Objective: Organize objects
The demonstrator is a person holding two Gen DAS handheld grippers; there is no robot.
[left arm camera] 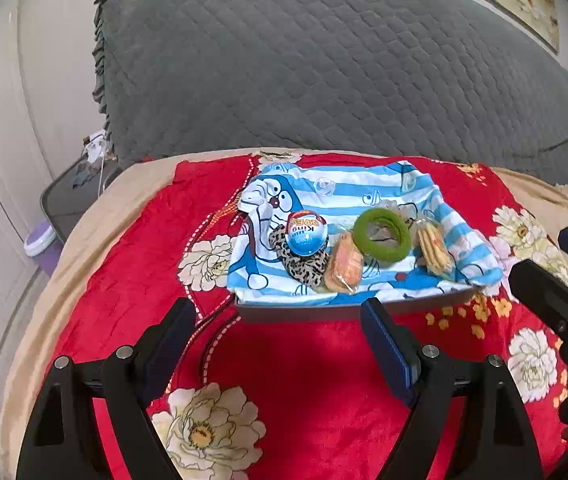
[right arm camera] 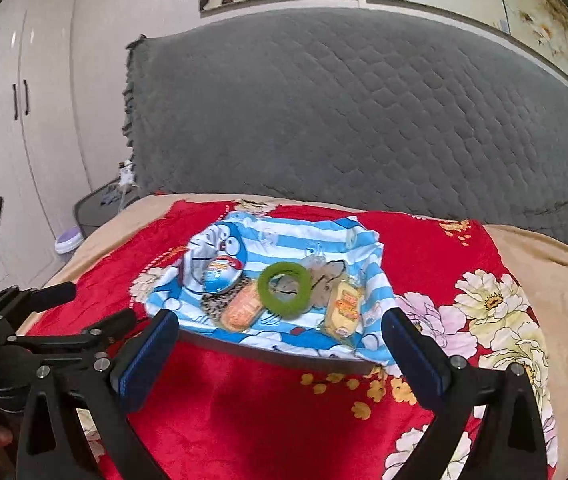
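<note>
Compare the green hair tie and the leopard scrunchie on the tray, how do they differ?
The green hair tie is plain, one solid colour; the leopard scrunchie is spotted brown and black. The hair tie lies in full view as an open ring; the scrunchie is bunched and partly hidden under the blue egg. The hair tie lies right of the egg; the scrunchie sits below it. Both rest on the striped cloth.

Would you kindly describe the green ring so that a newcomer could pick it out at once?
On the red floral blanket lies a blue-and-white striped cartoon cloth spread over a dark tray. Near the cloth's middle, between two clear-wrapped snack packets, is the green ring. It is the only fuzzy olive-green hoop with an open centre; its neighbours are flat packets.
</note>
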